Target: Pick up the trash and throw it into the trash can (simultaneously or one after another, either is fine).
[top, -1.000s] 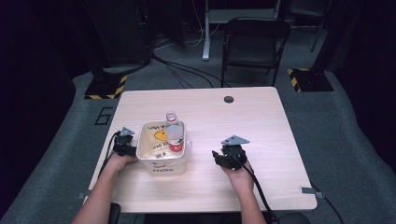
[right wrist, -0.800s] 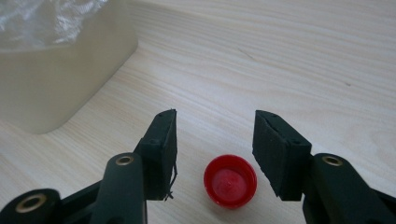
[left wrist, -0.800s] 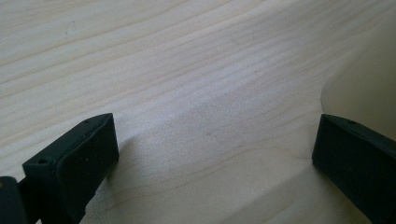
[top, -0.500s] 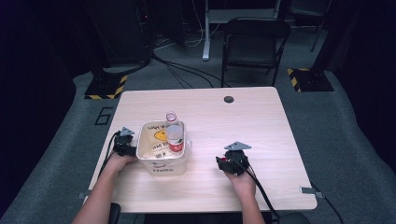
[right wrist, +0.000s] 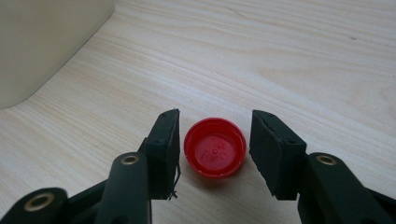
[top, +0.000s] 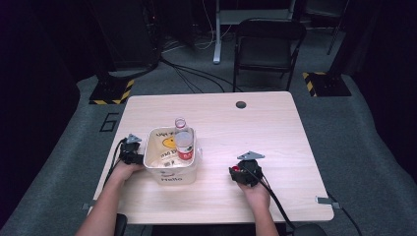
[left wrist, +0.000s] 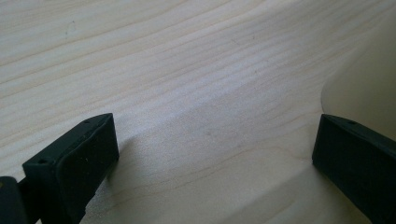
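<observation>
Red cap (right wrist: 215, 147) lies open side up on the surface (right wrist: 280, 56), centred between the closing right gripper (right wrist: 215, 151) jaws, narrow gaps either side, ungripped.

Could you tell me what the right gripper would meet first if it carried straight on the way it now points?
Probably the red cap, already between the right gripper's closing jaws on the table; beyond it, bare wood.

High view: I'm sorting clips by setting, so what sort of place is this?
Probably a lab or studio set up for recording. A lone wooden table stands on grey carpet, loose cables run across the floor, and yellow-black striped bases sit in dark surroundings.
</observation>
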{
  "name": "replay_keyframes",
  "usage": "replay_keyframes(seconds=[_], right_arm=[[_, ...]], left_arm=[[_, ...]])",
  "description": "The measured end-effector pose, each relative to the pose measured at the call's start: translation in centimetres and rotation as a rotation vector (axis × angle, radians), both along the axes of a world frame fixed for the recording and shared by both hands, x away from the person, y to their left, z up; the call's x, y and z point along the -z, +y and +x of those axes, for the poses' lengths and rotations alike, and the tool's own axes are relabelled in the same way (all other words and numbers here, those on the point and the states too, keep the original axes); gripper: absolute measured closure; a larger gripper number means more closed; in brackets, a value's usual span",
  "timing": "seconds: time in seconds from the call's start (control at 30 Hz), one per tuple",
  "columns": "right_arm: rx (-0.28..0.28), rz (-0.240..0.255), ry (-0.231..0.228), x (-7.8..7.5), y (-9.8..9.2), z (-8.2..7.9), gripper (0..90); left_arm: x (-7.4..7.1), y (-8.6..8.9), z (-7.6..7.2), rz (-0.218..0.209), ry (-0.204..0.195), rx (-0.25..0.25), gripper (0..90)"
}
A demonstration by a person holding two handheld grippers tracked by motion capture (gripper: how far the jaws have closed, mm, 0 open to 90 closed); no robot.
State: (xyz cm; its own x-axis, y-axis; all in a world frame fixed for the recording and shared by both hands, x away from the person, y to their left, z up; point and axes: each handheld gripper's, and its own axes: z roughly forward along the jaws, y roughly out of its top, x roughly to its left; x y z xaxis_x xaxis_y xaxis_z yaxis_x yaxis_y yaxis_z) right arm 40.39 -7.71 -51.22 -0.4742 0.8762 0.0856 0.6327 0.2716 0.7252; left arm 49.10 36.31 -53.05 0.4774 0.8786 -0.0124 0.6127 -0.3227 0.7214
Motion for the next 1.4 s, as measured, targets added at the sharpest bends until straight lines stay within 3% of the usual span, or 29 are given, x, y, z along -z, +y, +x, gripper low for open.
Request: replay_keyframes(seconds=[0.2,0.57,0.93,1.4], right_arm=[[0.009,0.008,0.024,0.3,0.0,0.0,56.8],[-0.018,0.006,0.001,-0.3,0.0,-0.1,57.2],[-0.08,-0.02,-0.032,-2.8,0.8,-0.1,57.3],[-0.134,0.028,-0.064,-6.1,1.6,-0.1,57.3]], left_arm=[[0.0,0.0,0.0,0.002,0.003,0.001,0.0],[-0.1,0.0,0.0,0.004,0.01,0.005,0.0],[-0.1,0.0,0.0,0.004,0.009,0.002,0.0],[-0.1,0.0,0.0,0.003,0.008,0.002,0.0]])
